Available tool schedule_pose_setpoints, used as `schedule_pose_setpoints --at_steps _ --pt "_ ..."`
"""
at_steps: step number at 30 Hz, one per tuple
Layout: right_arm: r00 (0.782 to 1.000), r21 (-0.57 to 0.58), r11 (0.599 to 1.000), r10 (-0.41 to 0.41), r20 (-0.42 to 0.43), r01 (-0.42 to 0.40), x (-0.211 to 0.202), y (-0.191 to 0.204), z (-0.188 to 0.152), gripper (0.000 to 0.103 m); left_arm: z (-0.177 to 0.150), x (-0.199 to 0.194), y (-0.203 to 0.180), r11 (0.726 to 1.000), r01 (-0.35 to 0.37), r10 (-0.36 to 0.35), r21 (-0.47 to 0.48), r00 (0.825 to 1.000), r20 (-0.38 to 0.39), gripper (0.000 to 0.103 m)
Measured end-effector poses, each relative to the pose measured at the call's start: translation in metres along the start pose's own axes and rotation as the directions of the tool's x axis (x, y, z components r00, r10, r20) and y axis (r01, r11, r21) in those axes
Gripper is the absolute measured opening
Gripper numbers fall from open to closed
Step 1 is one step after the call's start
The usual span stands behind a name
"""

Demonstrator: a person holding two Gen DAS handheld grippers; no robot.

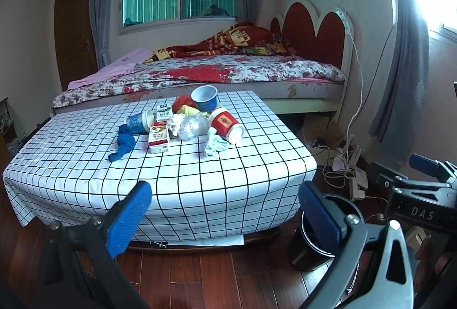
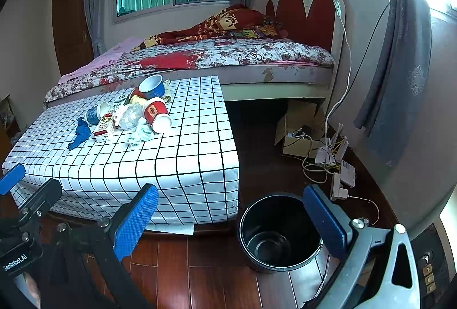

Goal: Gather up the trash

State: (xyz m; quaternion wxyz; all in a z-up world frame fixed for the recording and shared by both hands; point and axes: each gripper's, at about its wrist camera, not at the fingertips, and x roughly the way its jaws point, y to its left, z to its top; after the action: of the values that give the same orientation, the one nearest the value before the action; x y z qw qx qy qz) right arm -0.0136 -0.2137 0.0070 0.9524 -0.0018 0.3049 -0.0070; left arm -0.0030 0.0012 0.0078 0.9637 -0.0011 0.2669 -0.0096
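Both grippers, left (image 1: 225, 212) and right (image 2: 230, 214), hang wide open and empty at frame bottom; trash (image 1: 185, 120) heaps mid-frame on the table (image 1: 85, 160). Best to start with the nearest piece, bucket (image 2: 281, 234) waiting lower right.

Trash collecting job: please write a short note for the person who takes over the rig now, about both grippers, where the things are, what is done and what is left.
Left gripper: open, empty, short of the table's near edge.
Right gripper: open, empty, above the floor near the bin.
Trash: all in one pile on the checked table: red cup on its side, blue bowl, blue cup on its side, red-and-white carton, clear plastic wrap, crumpled tissue, blue cloth.
Bin: black, on the floor off the table's right corner, looks empty.
Done: nothing yet.
Left: every piece into the bin.
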Motion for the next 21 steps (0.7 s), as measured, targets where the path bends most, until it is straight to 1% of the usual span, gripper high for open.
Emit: schedule_pose_setpoints --at_steps 21 --pt "1.0 0.002 1.0 0.0 0.0 0.0 0.0004 -0.0002 0.0016 0.102 0.0004 0.0 -0.001 1.0 0.003 -0.003 0.0 1.0 -0.001 0.103"
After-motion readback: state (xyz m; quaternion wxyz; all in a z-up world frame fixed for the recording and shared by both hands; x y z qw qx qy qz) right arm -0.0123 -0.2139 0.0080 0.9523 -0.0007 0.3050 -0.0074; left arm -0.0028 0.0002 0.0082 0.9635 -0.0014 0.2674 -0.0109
